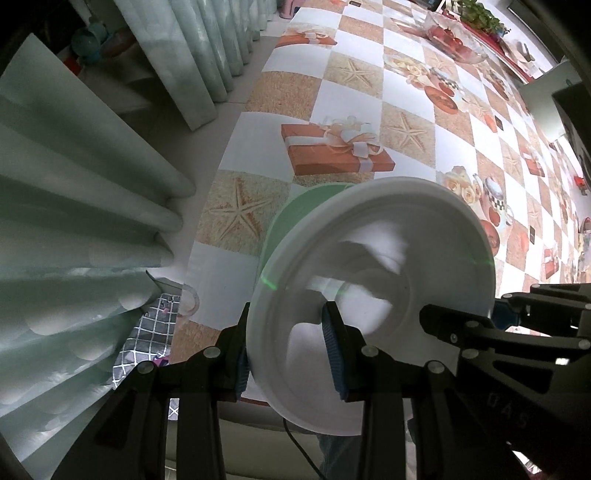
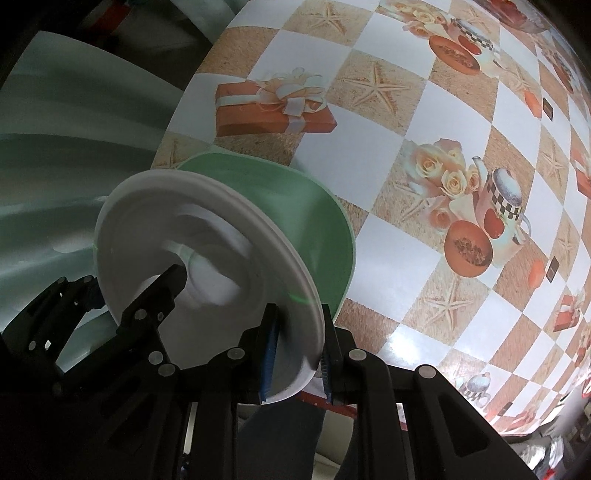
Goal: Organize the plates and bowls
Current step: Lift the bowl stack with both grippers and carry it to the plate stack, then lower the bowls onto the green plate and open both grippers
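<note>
I hold a white deep plate [image 1: 373,258] from both sides. My left gripper [image 1: 288,354] is shut on its near rim, one blue pad inside the dish and one outside. The right gripper [image 2: 300,360] is shut on the opposite rim of the same white deep plate [image 2: 177,236]. In the right wrist view, one finger of the left gripper [image 2: 162,295] reaches into the hollow. Beneath it a green plate [image 2: 306,210] lies on the patterned tablecloth [image 2: 369,122] near the table's corner; its edge [image 1: 295,210] peeks out behind the white one. Whether the two plates touch I cannot tell.
Pale green curtains [image 1: 92,192] hang close along the table's left side. A glass bowl of red fruit [image 1: 454,40] and a potted plant [image 1: 480,14] stand at the far end. The table's near edge lies just under the grippers.
</note>
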The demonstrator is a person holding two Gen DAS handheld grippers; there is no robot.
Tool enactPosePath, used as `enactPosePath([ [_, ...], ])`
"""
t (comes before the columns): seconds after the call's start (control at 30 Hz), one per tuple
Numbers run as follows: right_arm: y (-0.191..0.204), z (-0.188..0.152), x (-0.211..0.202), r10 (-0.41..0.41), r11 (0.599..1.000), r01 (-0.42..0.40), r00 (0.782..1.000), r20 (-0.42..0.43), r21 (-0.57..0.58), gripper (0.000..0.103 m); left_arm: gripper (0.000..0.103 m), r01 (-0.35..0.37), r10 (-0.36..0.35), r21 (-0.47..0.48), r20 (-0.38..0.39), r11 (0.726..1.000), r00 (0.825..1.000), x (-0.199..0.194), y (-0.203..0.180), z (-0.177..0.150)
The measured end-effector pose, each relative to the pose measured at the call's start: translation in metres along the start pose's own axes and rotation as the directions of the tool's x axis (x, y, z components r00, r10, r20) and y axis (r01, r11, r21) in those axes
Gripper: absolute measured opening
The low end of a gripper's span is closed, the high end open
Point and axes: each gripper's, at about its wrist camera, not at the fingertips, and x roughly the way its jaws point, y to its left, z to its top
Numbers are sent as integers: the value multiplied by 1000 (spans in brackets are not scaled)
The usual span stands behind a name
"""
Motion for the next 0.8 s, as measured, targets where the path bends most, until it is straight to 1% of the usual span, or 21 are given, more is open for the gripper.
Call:
enactPosePath([
  [0.07, 1, -1, -4, -1, 1000, 1, 1000, 3, -5, 21, 38, -10, 10, 6, 10, 1000, 1000, 0, -2, 0],
  [0.1, 0, 0, -6, 1, 1000, -1, 1000, 3, -7, 21, 42, -15, 15, 7, 14, 1000, 1000, -1, -3, 0],
  [0.2, 0, 0, -10, 4, 1000, -4, 1000, 6, -13, 21, 43, -35, 34, 11, 32, 999, 999, -2, -6, 0],
  [0.27, 0, -1, -14, -3, 1000, 3, 1000, 14, -17, 22, 49, -57, 56, 14, 46, 998, 997, -5, -8, 0],
  [0.33, 0, -2, -20, -13, 1000, 13, 1000, 22, -22, 22, 62, -80, 80, 10, 57, 997, 995, -8, -8, 0],
  [0.4, -1, -2, -25, -22, 999, 23, 999, 32, -27, 22, 69, -85, 85, -1, 65, 996, 994, -10, -7, 1],
  [0.5, -2, -3, -35, -15, 1000, 16, 999, 46, -22, 22, 75, -73, 74, -16, 83, 997, 994, -16, -4, 1],
  [0.53, -3, -4, -38, -13, 1000, 15, 999, 51, -20, 22, 80, -79, 80, -14, 88, 997, 993, -18, -4, 1],
  [0.57, -4, -3, -41, -11, 1000, 12, 999, 53, -19, 24, 81, -88, 88, -10, 88, 996, 992, -20, -5, 1],
  [0.6, -5, -3, -44, -12, 1000, 13, 998, 55, -17, 36, 81, -100, 100, -8, 85, 995, 991, -21, -5, 1],
  [0.67, -9, -4, -50, -46, 999, 46, 997, 64, -8, 76, 81, -129, 130, -13, 65, 992, 989, -19, -3, 2],
  [0.7, -13, -5, -54, -52, 999, 52, 996, 73, -1, 85, 81, -123, 125, -25, 57, 992, 991, -18, 1, 3],
  [0.73, -16, -5, -58, -35, 999, 35, 996, 81, 5, 98, 82, -111, 113, -36, 51, 993, 992, -18, 5, 3],
  [0.77, -19, -7, -60, -18, 1000, 18, 996, 85, 9, 102, 82, -97, 99, -44, 47, 994, 994, -18, 7, 2],
  [0.8, -21, -8, -64, -8, 1000, 7, 996, 92, 15, 102, 82, -96, 98, -47, 54, 994, 994, -21, 8, 2],
])
